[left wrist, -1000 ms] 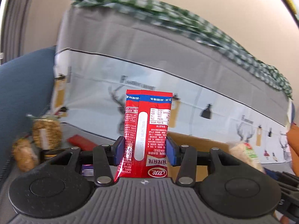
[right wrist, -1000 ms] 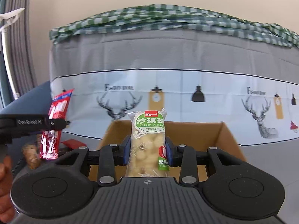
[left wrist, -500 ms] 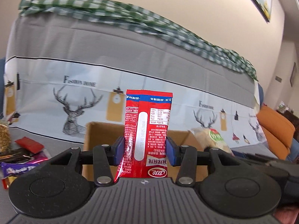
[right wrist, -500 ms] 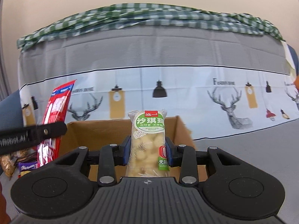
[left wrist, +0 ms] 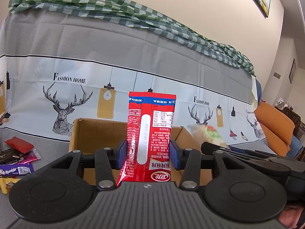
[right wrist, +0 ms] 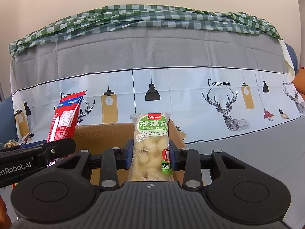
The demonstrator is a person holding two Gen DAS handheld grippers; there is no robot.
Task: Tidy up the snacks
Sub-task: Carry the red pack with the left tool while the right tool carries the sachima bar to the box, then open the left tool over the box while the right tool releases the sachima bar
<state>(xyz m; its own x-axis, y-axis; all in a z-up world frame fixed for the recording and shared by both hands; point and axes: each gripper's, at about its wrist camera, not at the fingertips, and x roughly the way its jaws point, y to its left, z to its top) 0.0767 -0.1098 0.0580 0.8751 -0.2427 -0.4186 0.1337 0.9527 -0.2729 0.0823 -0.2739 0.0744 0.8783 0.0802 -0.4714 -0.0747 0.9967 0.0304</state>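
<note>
Both hands are loaded right now. The left tongs (left wrist: 147,153) are clamped on a flat red foil snack packet with white print (left wrist: 151,133), standing upright between the blue pads. The right tongs (right wrist: 150,153) are squeezing a clear pale-yellow puffed-rice bar wrapper with a green label (right wrist: 151,145), also upright.

Both point slightly down at the open brown cardboard box (left wrist: 95,131), which sits on the grey cloth-covered surface (right wrist: 247,152) in front of a couch draped in a deer-print sheet (left wrist: 171,57). From the right camera you can see the red packet hanging over the box's left side.

So I'd say this is the carry-to-box step, basically at the drop point. Next move should be lowering each snack past the rim and opening up, one at a time probably, so the two tools don't bump. A small pile of loose wrapped snacks (left wrist: 17,158) left of the box is waiting too.
</note>
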